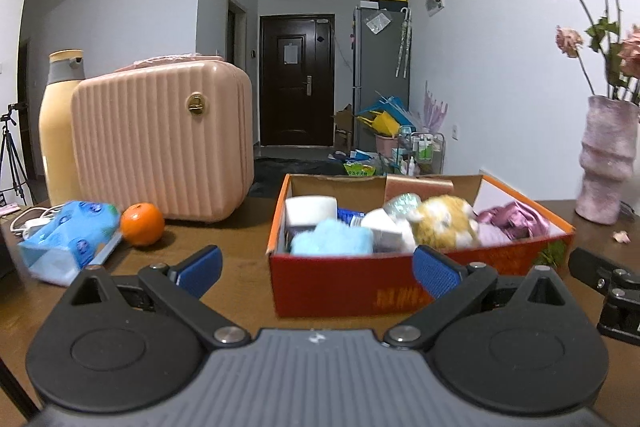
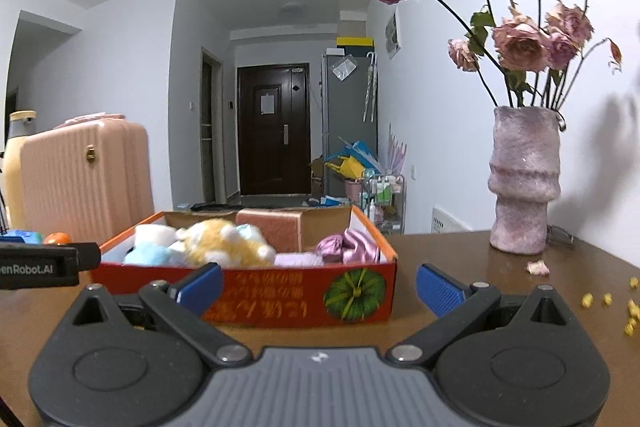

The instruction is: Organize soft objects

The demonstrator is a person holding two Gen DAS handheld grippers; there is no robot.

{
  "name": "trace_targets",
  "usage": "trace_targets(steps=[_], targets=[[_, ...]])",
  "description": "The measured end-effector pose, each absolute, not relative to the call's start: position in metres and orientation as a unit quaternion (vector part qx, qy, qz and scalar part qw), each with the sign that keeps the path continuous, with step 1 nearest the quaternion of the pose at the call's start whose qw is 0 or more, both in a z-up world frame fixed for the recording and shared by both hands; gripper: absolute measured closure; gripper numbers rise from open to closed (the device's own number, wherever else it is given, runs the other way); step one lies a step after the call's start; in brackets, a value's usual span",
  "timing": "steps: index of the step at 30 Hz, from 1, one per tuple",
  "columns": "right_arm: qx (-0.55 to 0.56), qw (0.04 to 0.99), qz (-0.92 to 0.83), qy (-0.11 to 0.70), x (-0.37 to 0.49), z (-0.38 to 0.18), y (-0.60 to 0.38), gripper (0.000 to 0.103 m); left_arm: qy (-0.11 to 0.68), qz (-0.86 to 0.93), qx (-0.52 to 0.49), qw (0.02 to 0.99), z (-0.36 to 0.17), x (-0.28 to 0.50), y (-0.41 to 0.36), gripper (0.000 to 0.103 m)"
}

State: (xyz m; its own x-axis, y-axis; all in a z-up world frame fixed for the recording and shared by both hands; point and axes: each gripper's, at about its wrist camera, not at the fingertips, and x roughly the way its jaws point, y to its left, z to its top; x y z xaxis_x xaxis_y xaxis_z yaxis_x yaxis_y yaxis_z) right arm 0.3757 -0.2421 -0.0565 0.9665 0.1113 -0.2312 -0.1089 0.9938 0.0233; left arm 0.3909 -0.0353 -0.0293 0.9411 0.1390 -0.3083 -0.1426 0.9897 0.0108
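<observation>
Near the desk's middle, box already packed with yellow plush, blue plush, pink cloth; tissue pack left outside. Left gripper and right gripper empty, jaws apart.

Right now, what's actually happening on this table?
A person holds two grippers in front of an orange cardboard box on the wooden table. Both the left gripper and the right gripper are open and hold nothing. The box already contains soft things: a yellow plush toy, a blue fluffy piece and pink satin fabric. A blue tissue pack and an orange lie outside it, to the left.
</observation>
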Motion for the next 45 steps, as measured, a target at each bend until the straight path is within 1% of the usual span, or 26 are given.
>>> trace_targets(steps=[11, 21, 28, 45], targets=[[0.003, 0.988, 0.064, 0.139, 0.295, -0.048, -0.243, 0.000, 0.158, 0.058, 0.011, 0.986, -0.026, 0.305, -0.036, 0.000], [0.029, 0.990, 0.062, 0.121, 0.247, -0.025, -0.255, 0.000, 0.140, 0.034, 0.014, 0.990, -0.012, 0.243, -0.042, 0.000], [0.027, 0.992, 0.068, 0.107, 0.226, -0.017, -0.256, 0.000, 0.125, 0.026, 0.019, 0.992, -0.001, 0.220, -0.045, 0.000], [0.010, 0.993, 0.081, 0.081, 0.199, -0.013, -0.251, 0.000, 0.115, 0.028, 0.019, 0.993, 0.008, 0.203, -0.045, 0.000]])
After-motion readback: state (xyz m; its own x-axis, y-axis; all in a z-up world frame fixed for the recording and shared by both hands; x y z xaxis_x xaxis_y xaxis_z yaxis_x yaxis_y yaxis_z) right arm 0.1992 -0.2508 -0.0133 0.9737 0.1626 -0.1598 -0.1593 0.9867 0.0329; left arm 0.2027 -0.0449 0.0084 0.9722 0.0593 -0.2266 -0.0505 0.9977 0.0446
